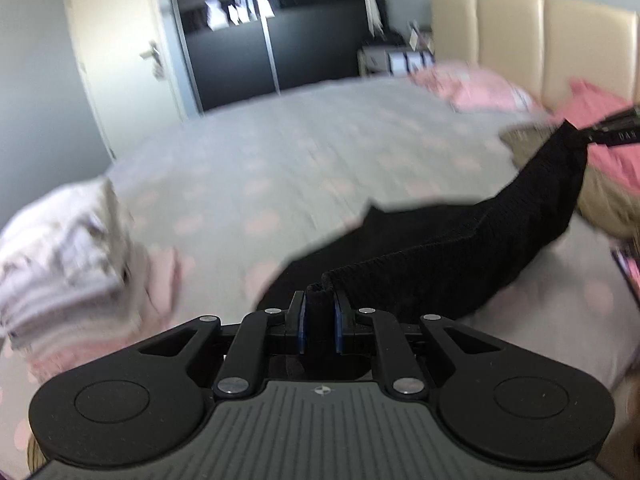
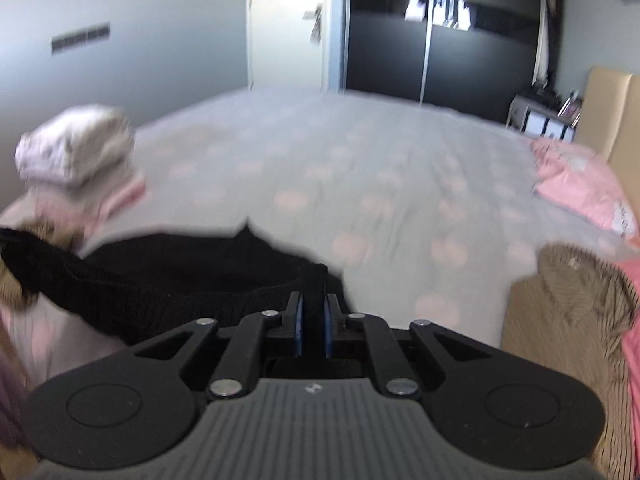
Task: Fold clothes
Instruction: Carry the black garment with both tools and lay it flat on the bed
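The left tool [image 1: 320,312] is clamped on one edge of a black knit garment [image 1: 460,248], and the right tool [image 2: 313,312] pinches another edge of the same piece [image 2: 168,280]. The garment hangs stretched between the two, just above the bed [image 1: 300,152], sagging in the middle. Both views are smeared by motion, so whether its low part touches the cover I cannot tell.

What could go wrong: each tool seems to hold only a narrow bite of thick knit near the edge, so a quick swing or a hard pull apart could slip the cloth out of one side and drop the piece in a heap. Uneven height between the two could also lay it down skewed, leaving a crooked crease.

Around it, in the right view, a stack of pale folded clothes [image 2: 76,148] sits at ten o'clock, near the bed's edge. A tan ribbed garment [image 2: 568,304] lies at three o'clock with pink cloth [image 2: 632,360] beside it, and a pink pillow [image 2: 580,184] lies at two o'clock. The middle of the bed ahead is open; the tan garment and the stack flank it, and a wide sweep of the black piece could drag over either.
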Action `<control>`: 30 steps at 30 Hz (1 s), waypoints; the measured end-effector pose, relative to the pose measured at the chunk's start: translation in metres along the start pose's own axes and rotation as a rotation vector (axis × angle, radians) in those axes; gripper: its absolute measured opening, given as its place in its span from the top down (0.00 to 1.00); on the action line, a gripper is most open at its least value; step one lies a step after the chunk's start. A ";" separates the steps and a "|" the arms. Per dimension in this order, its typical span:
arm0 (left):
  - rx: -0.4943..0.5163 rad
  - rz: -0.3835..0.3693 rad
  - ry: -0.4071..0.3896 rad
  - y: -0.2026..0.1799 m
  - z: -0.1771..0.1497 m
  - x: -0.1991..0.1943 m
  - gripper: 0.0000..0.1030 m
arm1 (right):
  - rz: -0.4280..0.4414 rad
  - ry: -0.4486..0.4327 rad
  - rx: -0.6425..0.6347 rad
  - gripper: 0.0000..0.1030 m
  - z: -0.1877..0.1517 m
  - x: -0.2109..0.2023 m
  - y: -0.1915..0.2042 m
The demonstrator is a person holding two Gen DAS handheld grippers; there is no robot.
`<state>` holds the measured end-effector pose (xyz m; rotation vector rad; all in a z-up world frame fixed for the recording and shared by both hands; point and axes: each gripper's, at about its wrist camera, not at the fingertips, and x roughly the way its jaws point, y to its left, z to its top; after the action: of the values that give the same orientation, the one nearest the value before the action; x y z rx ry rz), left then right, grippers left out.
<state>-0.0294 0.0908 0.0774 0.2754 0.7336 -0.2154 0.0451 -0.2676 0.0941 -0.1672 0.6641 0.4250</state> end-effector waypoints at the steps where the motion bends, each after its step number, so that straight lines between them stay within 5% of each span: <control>1: 0.020 -0.016 0.037 -0.004 -0.011 0.003 0.89 | 0.010 0.039 -0.016 0.89 -0.013 0.003 0.005; 10: 0.157 -0.148 0.299 -0.025 -0.093 0.020 0.86 | 0.079 0.290 -0.100 0.88 -0.084 0.020 0.027; 19: 0.132 -0.261 0.247 -0.017 -0.090 -0.008 0.54 | 0.090 0.306 -0.054 0.59 -0.092 -0.003 0.032; 26: 0.160 -0.207 0.248 -0.027 -0.081 0.007 0.56 | -0.001 0.259 0.014 0.55 -0.080 0.003 0.033; 30: 0.231 -0.158 0.303 -0.042 -0.084 0.031 0.71 | -0.054 0.241 0.061 0.59 -0.073 0.013 0.030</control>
<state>-0.0715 0.0756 -0.0106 0.4769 1.0344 -0.4155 0.0003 -0.2569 0.0292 -0.1795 0.9067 0.3353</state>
